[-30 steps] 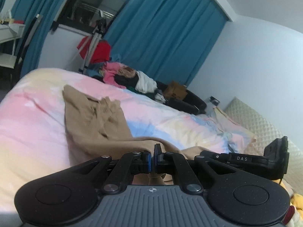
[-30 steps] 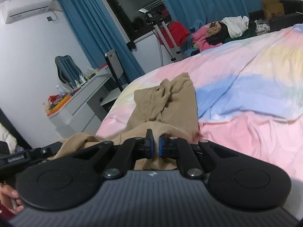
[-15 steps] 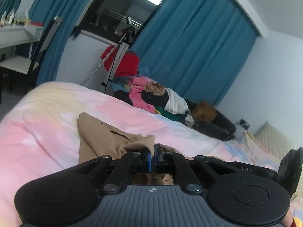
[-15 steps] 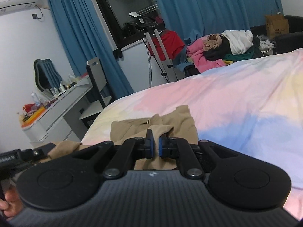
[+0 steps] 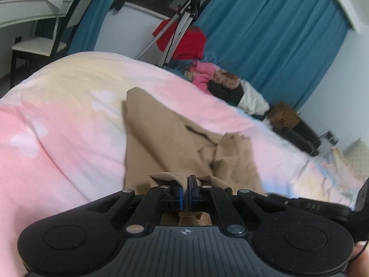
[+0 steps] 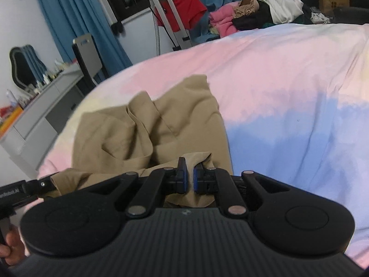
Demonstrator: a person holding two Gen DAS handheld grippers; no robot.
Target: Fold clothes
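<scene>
Jaws of left gripper and right gripper: clamped on tan garment, carried lower over bed; fold nearly laid.

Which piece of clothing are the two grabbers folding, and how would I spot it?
Find the big bed with the pink, yellow and blue cover. The tan garment lies rumpled on it, its near edge pinched by the left gripper and the right gripper. It is the only clothing on the bed; the bright clothes pile lies beyond the bed.

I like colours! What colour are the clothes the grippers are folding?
Tan garment, plain; it shows best in the right wrist view.
</scene>
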